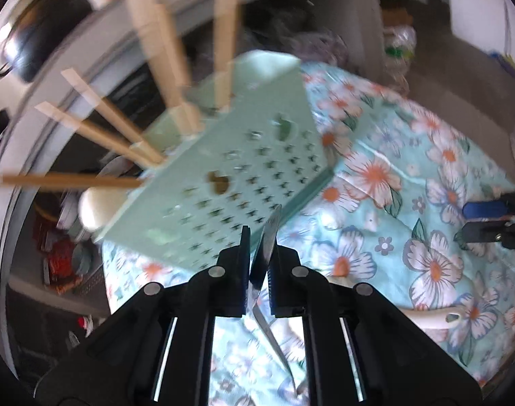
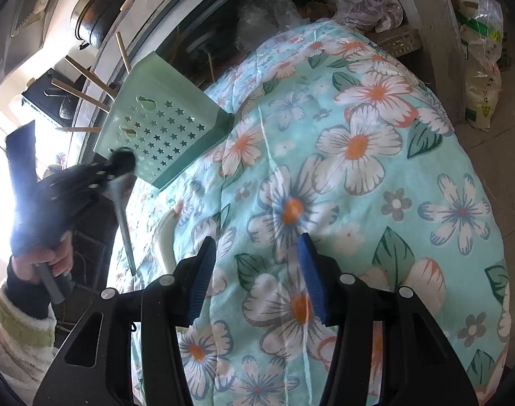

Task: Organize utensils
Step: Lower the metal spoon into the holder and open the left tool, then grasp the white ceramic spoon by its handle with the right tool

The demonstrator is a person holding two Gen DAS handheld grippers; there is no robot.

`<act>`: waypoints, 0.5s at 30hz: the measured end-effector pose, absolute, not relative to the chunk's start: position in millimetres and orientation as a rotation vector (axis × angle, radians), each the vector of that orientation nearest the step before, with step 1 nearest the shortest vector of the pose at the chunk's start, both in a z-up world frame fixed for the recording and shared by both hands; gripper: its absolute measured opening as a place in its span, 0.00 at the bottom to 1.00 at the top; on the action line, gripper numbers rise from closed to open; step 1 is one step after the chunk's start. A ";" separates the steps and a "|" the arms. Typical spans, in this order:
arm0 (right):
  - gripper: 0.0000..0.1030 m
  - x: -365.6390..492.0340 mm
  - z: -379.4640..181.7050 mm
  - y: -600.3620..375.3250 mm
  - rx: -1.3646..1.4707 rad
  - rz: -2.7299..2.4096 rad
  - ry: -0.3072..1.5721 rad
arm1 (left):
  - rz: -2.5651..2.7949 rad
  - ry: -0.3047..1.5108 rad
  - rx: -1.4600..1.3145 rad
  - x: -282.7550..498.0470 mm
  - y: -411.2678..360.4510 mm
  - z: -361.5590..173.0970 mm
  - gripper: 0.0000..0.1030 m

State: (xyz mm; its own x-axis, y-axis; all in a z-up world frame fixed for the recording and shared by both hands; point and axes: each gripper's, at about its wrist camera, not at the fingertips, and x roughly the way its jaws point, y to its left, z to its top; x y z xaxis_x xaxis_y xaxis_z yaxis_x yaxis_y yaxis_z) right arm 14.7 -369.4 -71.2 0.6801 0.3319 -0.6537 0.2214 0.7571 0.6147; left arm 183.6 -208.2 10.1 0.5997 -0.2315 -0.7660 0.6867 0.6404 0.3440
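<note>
While the left gripper (image 1: pixel 260 237) clamps a metal utensil (image 1: pixel 269 237), the green holder (image 1: pixel 244 155) waits just ahead on the floral cloth (image 1: pixel 409 203).

Because the holder's open top faces away from the wrist camera, with wooden chopsticks (image 1: pixel 115 125) already fanning out of it, the utensil is carried handle-up beside the star-punched wall, probably so it can be lifted over the rim and dropped in. Blur makes it hard to tell whether it is a spoon or a fork; in the right wrist view it hangs as a thin grey shaft (image 2: pixel 124 209) below the left gripper. A white spoon (image 2: pixel 164 240) lies on the cloth near the holder, likely next to be sorted. With nothing between its blue pads (image 2: pixel 310 277), the right gripper (image 2: pixel 254 277) hovers spread wide over the cloth, well apart from the holder, free for that pick.
</note>
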 end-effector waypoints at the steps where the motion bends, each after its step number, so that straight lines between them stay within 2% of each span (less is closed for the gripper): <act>1: 0.48 14.9 -70.2 -368.2 0.729 0.069 0.840 | -0.571 0.738 0.657 182.4 -199.8 15.7 0.06; 7: 0.48 16.2 -62.5 -358.4 0.704 0.079 0.839 | -0.514 0.730 0.503 175.7 -146.9 41.1 0.04; 15: 0.48 21.9 -51.7 -342.1 0.662 0.102 0.844 | -0.436 0.754 0.382 167.9 -86.0 42.4 0.03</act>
